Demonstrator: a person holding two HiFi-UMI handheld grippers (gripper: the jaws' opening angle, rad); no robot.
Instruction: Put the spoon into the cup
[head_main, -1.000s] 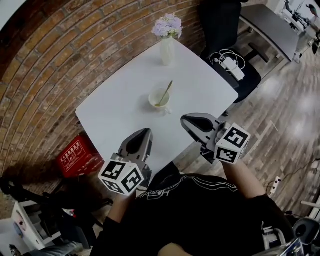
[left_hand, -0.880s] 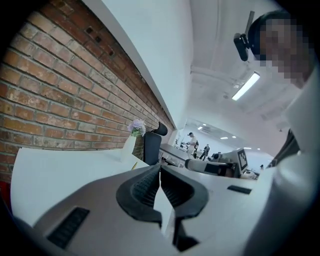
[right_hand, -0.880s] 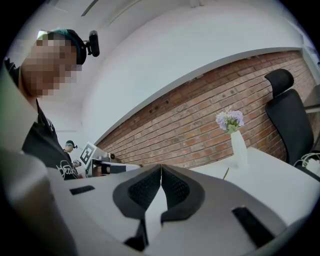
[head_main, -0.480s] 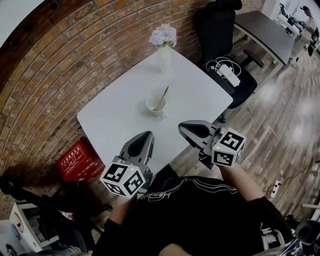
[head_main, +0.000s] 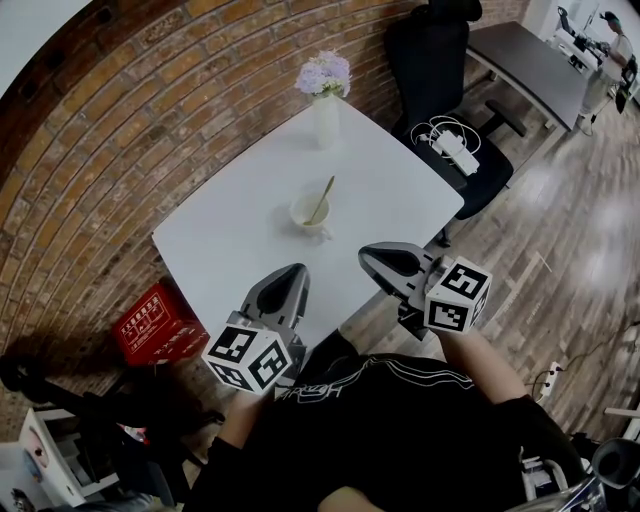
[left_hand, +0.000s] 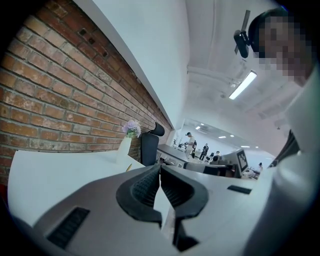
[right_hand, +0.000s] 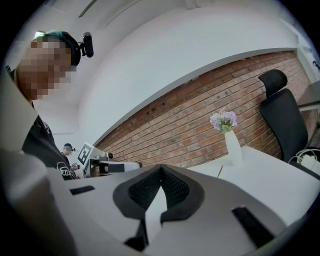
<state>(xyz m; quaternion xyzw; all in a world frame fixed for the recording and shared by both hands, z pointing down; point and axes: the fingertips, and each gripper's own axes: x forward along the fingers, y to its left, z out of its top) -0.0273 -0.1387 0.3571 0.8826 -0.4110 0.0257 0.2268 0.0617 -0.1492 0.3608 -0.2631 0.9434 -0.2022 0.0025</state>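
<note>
A white cup (head_main: 308, 212) stands near the middle of the white table (head_main: 230, 235), and a gold spoon (head_main: 322, 198) leans inside it with its handle sticking up to the right. Only the spoon's handle tip (right_hand: 219, 171) shows in the right gripper view. My left gripper (head_main: 287, 277) hovers over the table's near edge, well short of the cup, jaws shut and empty. My right gripper (head_main: 380, 256) hangs by the table's near right edge, also shut with nothing in it. Both point level toward the brick wall.
A white vase with lilac flowers (head_main: 326, 98) stands at the table's far corner by the brick wall. A black office chair (head_main: 455, 120) with a charger and cables on its seat is at the right. A red crate (head_main: 150, 322) sits on the floor at the left.
The view has shifted slightly, so the table and cup sit a little higher in the head view. Both grippers stay shut near the table's near edge; the spoon stays in the cup.
</note>
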